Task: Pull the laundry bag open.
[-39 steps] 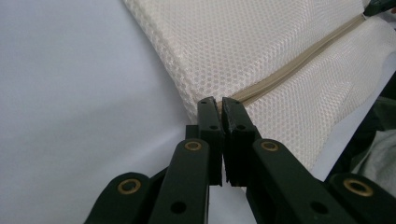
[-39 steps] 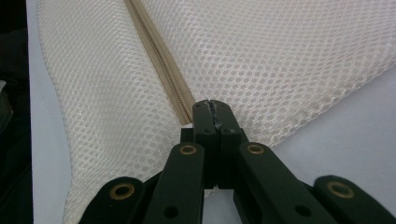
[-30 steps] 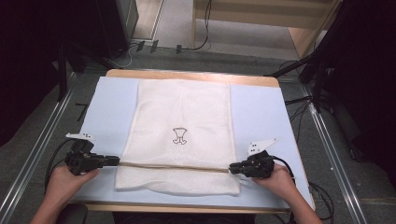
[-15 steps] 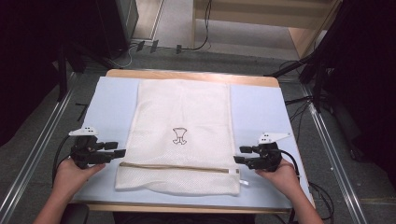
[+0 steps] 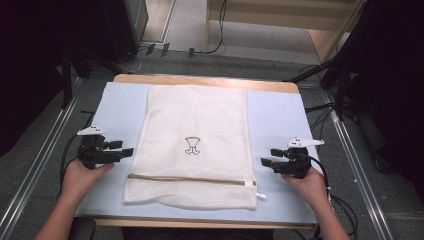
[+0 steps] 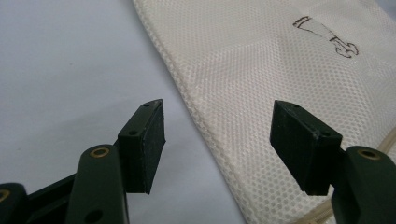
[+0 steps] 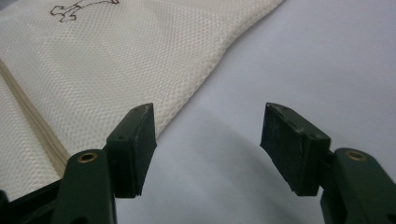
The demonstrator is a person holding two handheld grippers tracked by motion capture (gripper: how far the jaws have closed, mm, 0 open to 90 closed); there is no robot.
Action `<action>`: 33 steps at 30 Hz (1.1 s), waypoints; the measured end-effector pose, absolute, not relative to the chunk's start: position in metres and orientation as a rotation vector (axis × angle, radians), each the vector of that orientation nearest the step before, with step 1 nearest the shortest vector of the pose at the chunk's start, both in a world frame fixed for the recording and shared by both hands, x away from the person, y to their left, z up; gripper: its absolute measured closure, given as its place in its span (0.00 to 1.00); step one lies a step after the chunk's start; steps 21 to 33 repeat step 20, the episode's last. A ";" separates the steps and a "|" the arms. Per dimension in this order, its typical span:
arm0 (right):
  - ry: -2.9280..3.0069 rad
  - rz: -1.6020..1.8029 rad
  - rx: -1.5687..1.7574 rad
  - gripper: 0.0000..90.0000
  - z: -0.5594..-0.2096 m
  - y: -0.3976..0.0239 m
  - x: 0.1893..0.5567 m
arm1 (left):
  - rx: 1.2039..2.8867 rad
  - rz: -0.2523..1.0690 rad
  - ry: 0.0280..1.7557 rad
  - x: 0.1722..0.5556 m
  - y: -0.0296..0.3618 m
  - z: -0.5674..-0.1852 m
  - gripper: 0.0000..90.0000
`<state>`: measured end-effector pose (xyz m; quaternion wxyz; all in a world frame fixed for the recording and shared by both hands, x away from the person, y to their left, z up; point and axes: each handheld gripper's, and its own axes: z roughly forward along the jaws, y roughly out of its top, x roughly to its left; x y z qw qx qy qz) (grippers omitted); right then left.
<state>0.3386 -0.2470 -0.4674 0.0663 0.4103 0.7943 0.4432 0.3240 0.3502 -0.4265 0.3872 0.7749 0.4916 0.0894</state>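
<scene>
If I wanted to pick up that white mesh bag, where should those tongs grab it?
Probably by its two long side edges. The bag lies flat on the mat, so only its edges offer a thin lip to pinch. The left tongs and right tongs stand open, one beside each edge, so each could slide in level from its own side.

A bag point(image 5: 192, 150) lies flat on a mat point(image 5: 272, 120) that covers the table point(image 5: 200, 80), about midway between the mat's side edges. A zip point(image 5: 190, 179) runs across the bag near its front edge, with a small mark point(image 5: 192, 145) behind it at the bag's middle. The left tool point(image 5: 125, 151) sits just left of the bag, the right tool point(image 5: 265, 162) just right of it, both apart from it. Cables point(image 5: 200, 50) lie on the floor behind the table.
</scene>
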 end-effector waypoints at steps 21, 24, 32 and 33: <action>2.320 1.246 1.282 0.31 -0.477 -0.259 0.339 | 1.964 0.273 1.356 0.328 0.363 -0.438 0.31; 2.320 1.246 1.282 0.31 -0.477 -0.259 0.339 | 1.964 0.273 1.356 0.328 0.363 -0.438 0.31; 2.320 1.246 1.282 0.31 -0.477 -0.259 0.339 | 1.964 0.273 1.356 0.328 0.363 -0.438 0.31; 2.320 1.246 1.282 0.31 -0.477 -0.259 0.339 | 1.964 0.273 1.356 0.328 0.363 -0.438 0.31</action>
